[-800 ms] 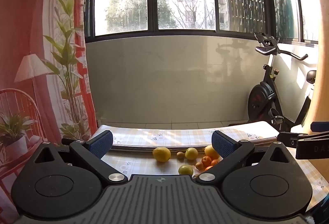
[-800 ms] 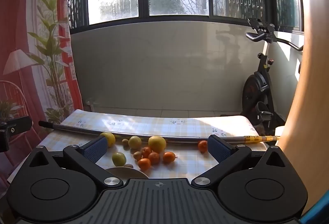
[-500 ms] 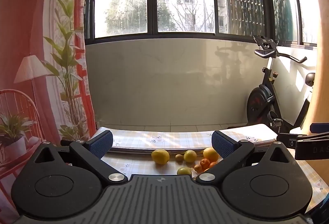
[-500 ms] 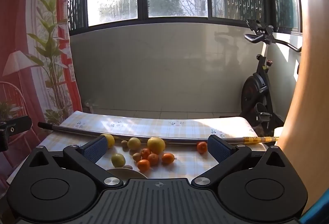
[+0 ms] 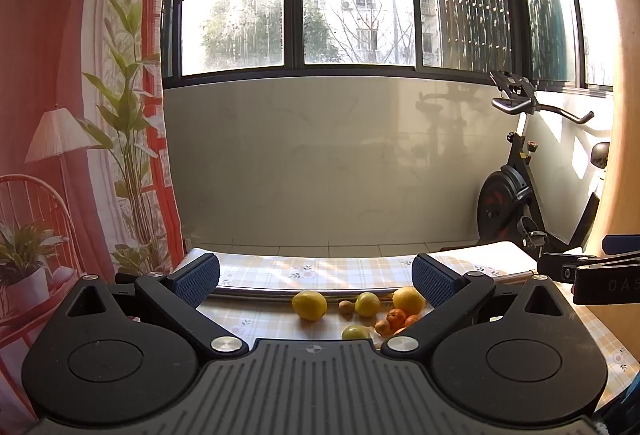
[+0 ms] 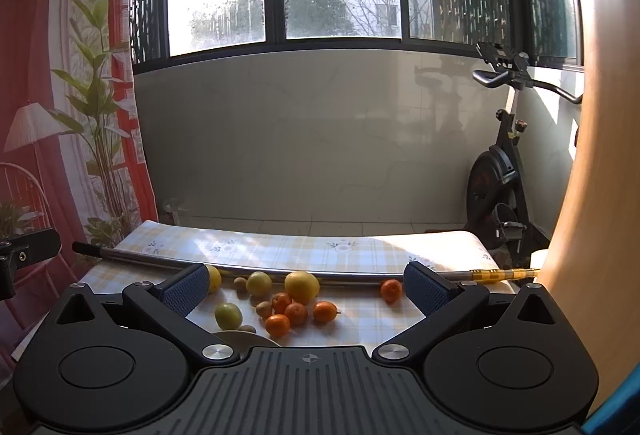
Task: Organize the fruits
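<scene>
With both tools held above the near edge of the desk [image 6: 360,255], I see the left gripper [image 5: 316,277] and the right gripper [image 6: 306,285] with jaws spread wide and nothing between the blue pads. The fruits lie loose on the checked cloth, all on the near side of a long metal pole [image 6: 280,270] that runs across the desk from left to right.

From the right wrist view, a big yellow citrus [image 6: 302,287] sits just beside the pole, with a smaller yellow-green fruit [image 6: 259,283] to its left and a lemon [image 6: 213,278] partly behind my left pad. A green lime [image 6: 228,316] lies nearer to me. Four small oranges [image 6: 296,313] cluster below the big citrus, close together, and one lone orange [image 6: 391,291] rests apart on the right, near the pole. The rim of a pale bowl [image 6: 244,335] peeks out at the near edge (mostly hidden by the tool body).

To the right of the lone orange the cloth is bare up to the desk's right edge. Beyond the pole, the cloth is bare to the far edge. An exercise bike [image 6: 496,171] stands off the desk's far right corner.
</scene>
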`<state>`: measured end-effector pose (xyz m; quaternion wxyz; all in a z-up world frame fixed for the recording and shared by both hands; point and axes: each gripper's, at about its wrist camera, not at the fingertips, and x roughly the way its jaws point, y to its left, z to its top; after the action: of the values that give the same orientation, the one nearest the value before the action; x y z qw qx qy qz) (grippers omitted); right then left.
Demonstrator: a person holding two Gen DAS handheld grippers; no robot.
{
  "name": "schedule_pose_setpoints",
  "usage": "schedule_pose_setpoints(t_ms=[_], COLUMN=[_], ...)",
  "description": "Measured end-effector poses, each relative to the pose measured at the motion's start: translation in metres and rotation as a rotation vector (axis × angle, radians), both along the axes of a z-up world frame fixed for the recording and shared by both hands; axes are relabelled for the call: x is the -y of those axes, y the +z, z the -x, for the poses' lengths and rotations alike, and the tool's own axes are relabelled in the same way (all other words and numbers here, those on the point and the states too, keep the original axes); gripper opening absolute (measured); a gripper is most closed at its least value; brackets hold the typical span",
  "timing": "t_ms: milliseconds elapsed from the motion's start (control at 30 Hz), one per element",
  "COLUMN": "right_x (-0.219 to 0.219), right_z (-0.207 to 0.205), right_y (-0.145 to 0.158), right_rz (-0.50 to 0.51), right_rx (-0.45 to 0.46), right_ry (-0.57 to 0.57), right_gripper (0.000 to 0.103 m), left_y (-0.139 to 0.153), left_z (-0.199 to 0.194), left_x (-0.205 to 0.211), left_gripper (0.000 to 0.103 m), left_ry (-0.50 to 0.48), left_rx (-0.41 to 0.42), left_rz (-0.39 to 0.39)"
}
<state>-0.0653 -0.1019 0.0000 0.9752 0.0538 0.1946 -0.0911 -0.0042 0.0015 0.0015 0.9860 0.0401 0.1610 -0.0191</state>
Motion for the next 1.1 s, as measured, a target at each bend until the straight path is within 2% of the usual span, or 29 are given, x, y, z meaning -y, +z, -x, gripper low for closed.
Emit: schedule_pose_setpoints(t_ms=[1100], right_x=[-0.0014], right_z=[0.002], right_y=[-0.0005], right_rz=[-0.004], right_rx=[0.006], right_ry=[-0.003], right_gripper=[0.103], left_y=[-0.0014], left_z=[-0.0007], left_x=[0.0007], left_gripper=[0.103], left_ry=[-0.003], left_rx=[-0.001], left_rz=[-0.001])
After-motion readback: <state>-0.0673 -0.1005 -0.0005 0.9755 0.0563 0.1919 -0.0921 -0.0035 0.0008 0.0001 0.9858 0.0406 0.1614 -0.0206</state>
